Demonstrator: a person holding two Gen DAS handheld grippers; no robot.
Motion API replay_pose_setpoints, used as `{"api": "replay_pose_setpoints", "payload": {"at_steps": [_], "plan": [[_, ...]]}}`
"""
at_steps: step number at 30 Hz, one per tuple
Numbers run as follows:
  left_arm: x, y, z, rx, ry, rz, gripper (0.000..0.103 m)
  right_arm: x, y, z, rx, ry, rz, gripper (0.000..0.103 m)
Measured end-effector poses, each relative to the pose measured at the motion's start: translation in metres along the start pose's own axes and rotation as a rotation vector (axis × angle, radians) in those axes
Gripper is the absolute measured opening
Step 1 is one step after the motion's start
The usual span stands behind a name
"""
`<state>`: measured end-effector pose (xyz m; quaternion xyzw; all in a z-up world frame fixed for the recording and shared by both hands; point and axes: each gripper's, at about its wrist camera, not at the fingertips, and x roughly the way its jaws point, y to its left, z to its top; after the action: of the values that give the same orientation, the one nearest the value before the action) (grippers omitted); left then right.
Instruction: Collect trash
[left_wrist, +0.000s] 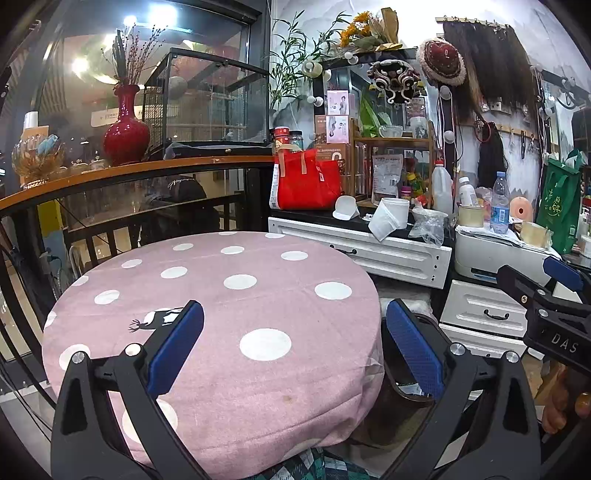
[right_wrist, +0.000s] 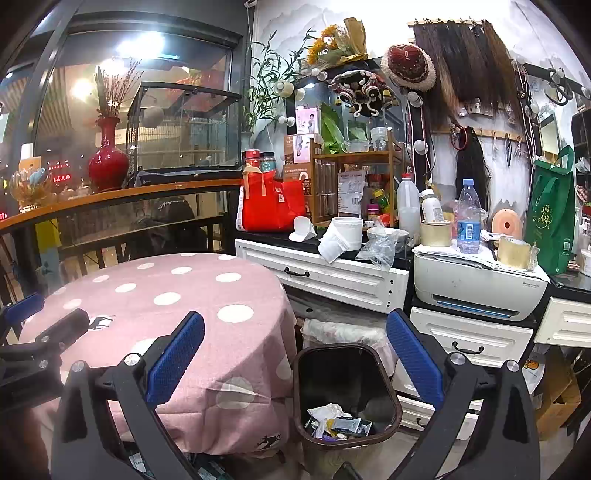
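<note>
A dark brown trash bin stands on the floor right of the round table, with crumpled paper and wrappers at its bottom. My right gripper is open and empty, hovering above the bin's opening. My left gripper is open and empty over the pink polka-dot tablecloth; the bin's rim shows just past the table edge. The right gripper's blue fingers show at the right edge of the left view, and the left gripper's fingers at the left edge of the right view.
A white drawer cabinet behind the bin carries a red bag, paper cups, a plastic bag and bottles. A white printer sits right. A second lined bin stands behind. A railing bounds the left.
</note>
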<state>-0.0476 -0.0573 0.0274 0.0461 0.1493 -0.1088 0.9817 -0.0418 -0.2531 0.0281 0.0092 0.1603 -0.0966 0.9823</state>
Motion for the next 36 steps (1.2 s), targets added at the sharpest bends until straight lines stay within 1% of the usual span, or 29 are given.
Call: {"api": "replay_pose_setpoints", "payload": {"at_steps": [36], "plan": [[0.0007, -0.0075, -0.0037, -0.014, 0.009, -0.005, 0.097, 0.0062, -0.0048, -0.0028, -0.002, 0.019, 0.014, 0.097]]}}
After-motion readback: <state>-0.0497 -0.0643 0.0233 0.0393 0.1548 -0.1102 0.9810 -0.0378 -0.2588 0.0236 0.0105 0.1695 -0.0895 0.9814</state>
